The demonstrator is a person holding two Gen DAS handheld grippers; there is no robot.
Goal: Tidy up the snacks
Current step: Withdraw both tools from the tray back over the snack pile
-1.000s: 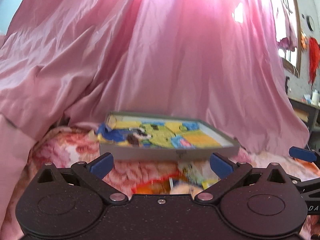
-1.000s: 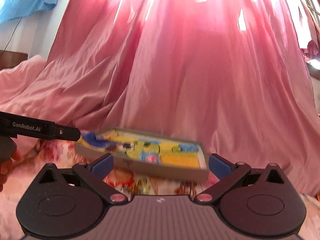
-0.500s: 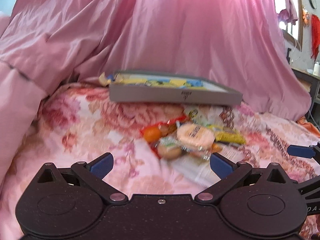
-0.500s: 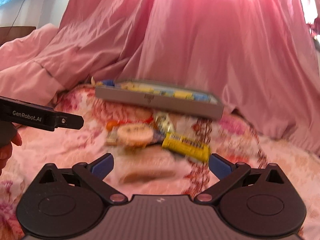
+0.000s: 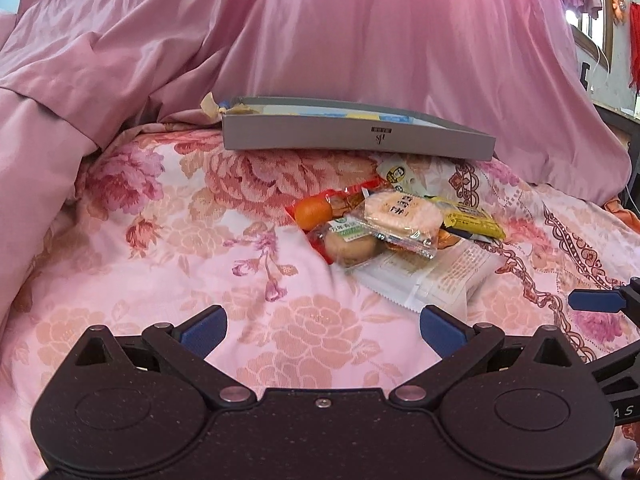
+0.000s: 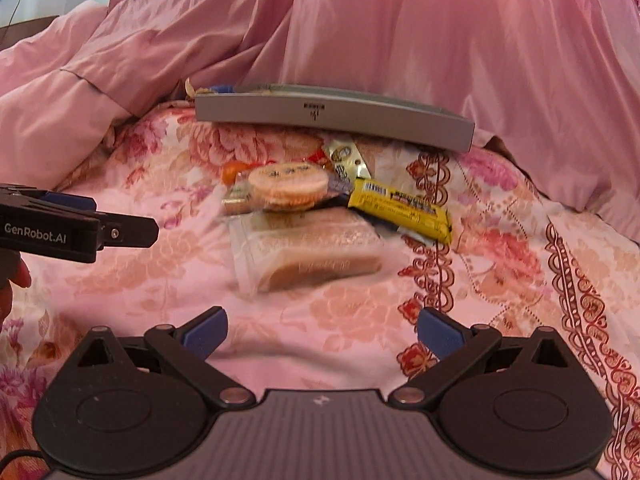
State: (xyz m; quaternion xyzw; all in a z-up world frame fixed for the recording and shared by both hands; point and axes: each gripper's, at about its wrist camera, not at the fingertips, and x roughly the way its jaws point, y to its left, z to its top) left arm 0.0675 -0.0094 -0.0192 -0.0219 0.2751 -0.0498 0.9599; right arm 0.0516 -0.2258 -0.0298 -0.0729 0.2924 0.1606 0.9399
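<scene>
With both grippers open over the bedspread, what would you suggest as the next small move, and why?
Probably ease the right gripper forward and down to the clear-wrapped bar. It is the nearest snack, lies flat in line with the open jaws, and juts out from under the round cracker. The left gripper is also open and holds nothing. The grey box waits behind the pile.

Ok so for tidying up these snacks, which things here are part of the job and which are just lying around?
Part of the job:
- grey tray
- round rice cracker pack
- yellow bar
- clear-wrapped cake
- bun pack
- orange-and-red packet
- left gripper and right gripper, both open and empty

Just lying about:
- floral bedsheet
- pink quilt
</scene>
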